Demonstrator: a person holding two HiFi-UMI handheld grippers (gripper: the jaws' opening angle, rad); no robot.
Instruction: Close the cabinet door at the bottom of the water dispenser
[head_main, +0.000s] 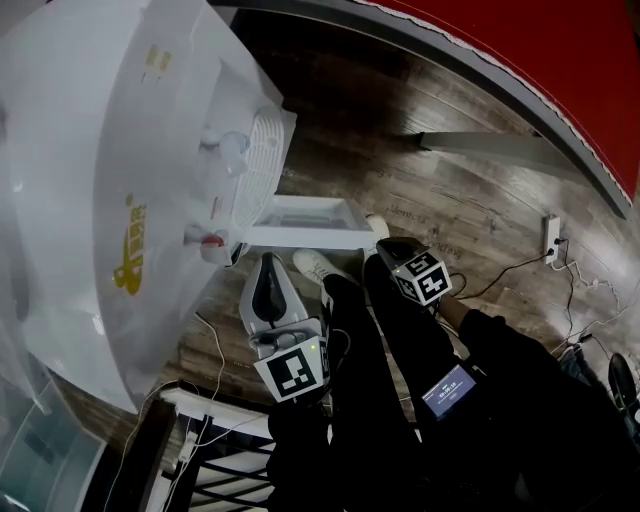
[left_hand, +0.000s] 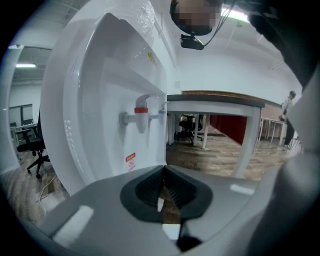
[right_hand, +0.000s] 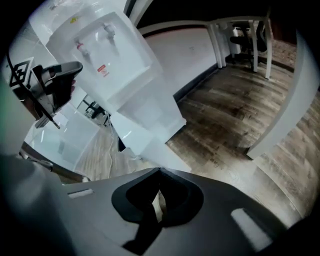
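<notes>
The white water dispenser (head_main: 120, 150) stands at the left, with its taps and drip tray facing right. At its foot the cabinet door (head_main: 310, 238) stands swung out over the wooden floor. My left gripper (head_main: 268, 262) hovers just short of the door, below the red tap (left_hand: 141, 112), and its jaws are shut on nothing (left_hand: 162, 172). My right gripper (head_main: 385, 245) is near the door's outer end and points down at the floor; it is shut and empty (right_hand: 160, 172). In the right gripper view the dispenser (right_hand: 120, 55) and its open door (right_hand: 160, 155) lie ahead, with a dark gap beside the door.
The person's dark trouser legs and a white shoe (head_main: 315, 265) stand just behind the door. Cables run to a wall socket (head_main: 552, 235) at the right. A white table (left_hand: 215, 105) stands beyond the dispenser. A dark rack (head_main: 200, 450) sits at the lower left.
</notes>
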